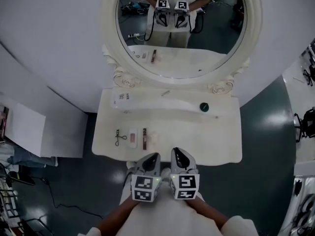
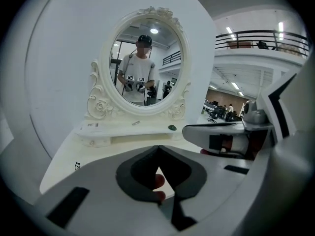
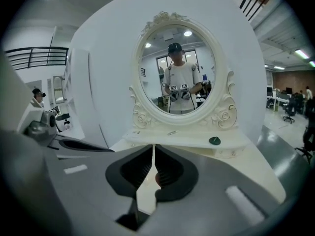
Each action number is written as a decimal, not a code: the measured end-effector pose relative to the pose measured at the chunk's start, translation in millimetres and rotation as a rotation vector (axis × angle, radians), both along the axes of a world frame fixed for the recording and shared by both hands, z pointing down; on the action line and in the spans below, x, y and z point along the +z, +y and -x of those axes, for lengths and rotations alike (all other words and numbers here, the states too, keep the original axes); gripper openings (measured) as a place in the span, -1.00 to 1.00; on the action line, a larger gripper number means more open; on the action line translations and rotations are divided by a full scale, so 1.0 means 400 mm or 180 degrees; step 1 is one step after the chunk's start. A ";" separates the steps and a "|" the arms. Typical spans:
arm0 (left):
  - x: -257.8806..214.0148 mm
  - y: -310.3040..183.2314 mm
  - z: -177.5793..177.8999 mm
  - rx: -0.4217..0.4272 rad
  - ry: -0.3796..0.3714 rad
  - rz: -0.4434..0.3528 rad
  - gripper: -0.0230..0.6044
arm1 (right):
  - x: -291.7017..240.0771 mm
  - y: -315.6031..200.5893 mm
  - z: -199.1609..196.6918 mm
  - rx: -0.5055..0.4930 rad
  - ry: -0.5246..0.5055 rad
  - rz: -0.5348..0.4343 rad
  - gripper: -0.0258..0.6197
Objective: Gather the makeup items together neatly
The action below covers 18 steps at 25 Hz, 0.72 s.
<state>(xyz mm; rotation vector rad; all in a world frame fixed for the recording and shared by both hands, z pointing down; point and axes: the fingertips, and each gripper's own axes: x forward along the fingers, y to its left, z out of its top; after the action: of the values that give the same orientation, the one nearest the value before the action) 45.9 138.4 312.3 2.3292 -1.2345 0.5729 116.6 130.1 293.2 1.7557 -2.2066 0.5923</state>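
I held left tool (image 1: 151, 157) and right tool (image 1: 178, 152) closed, empty, at the front edge of the cream desk (image 1: 219, 144); dark floor (image 1: 268, 132) flanked it.

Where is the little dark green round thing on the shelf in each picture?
Head view: the dark green round item sits at the shelf's right end, under the oval mirror.
Left gripper view: the item is just right of centre, below the mirror.
Right gripper view: the item is right of centre.
Shared landmark: the mirror.
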 end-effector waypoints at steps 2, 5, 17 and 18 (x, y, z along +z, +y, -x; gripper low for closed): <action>-0.019 0.005 -0.007 0.0007 -0.0008 -0.0083 -0.90 | -0.016 0.005 -0.011 0.0011 -0.0043 -0.0027 -0.86; -0.056 0.004 -0.005 -0.0048 -0.0003 -0.0228 -0.90 | -0.030 0.023 -0.026 -0.0002 -0.0040 -0.0064 -0.86; -0.157 0.054 -0.073 0.0241 0.0096 -0.0420 -0.90 | -0.106 0.069 -0.037 -0.0105 0.0073 -0.0277 -0.86; -0.156 0.057 -0.074 0.0252 0.0096 -0.0411 -0.90 | -0.105 0.072 -0.032 -0.0135 0.0088 -0.0282 -0.86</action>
<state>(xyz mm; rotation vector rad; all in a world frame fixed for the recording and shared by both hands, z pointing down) 75.5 161.0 249.9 2.4940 -1.2026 0.4956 129.2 158.8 251.0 1.7434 -2.2776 0.4649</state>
